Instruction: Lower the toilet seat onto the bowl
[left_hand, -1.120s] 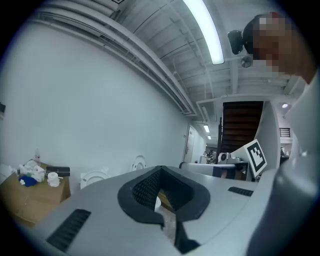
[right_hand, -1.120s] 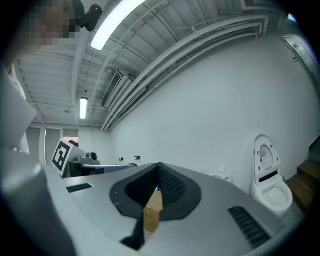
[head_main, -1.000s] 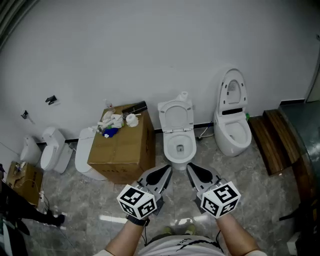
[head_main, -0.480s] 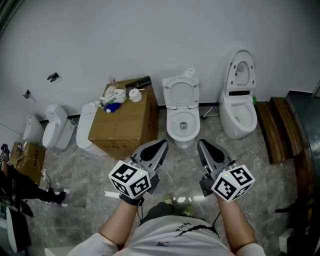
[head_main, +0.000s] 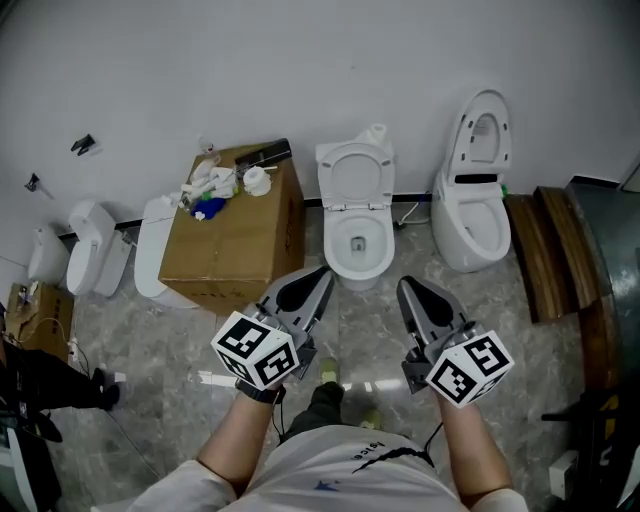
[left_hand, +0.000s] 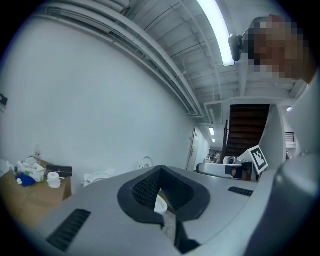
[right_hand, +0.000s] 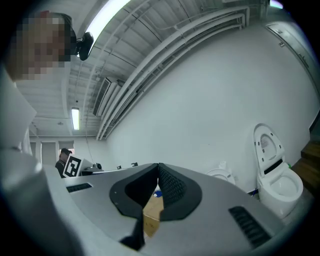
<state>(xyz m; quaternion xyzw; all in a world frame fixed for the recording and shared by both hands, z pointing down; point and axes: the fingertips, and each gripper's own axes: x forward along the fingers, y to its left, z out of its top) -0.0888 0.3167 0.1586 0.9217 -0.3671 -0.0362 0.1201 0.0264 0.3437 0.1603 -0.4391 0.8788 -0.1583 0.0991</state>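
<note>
Nearest, at the bottom of the head view, the left gripper (head_main: 320, 273) and the right gripper (head_main: 404, 283) are held side by side above the grey marbled tile floor (head_main: 160, 350). Both are aimed at the toilet and kept apart from it. In each gripper view the jaws are seen closed tip to tip, with nothing held between them.

Just beyond the grippers stands the white ceramic toilet bowl (head_main: 335, 252), left uncovered, with a dark outlet visible at its bottom. The white toilet seat (head_main: 327, 182) is raised, leaning back against the cistern at the wall.

Beside the bowl, on its left, a closed brown cardboard box (head_main: 235, 255) is set on the floor. On its top, toward the far edge, white crumpled items (head_main: 205, 185), a small blue item (head_main: 205, 212), a white round cup-like item (head_main: 258, 181) and a black oblong item (head_main: 263, 152) are piled.

To the right, a second white toilet (head_main: 468, 240) is seen with its lid up. White ceramic fixtures (head_main: 95, 255) are laid along the plain pale wall (head_main: 300, 70) at the left.
</note>
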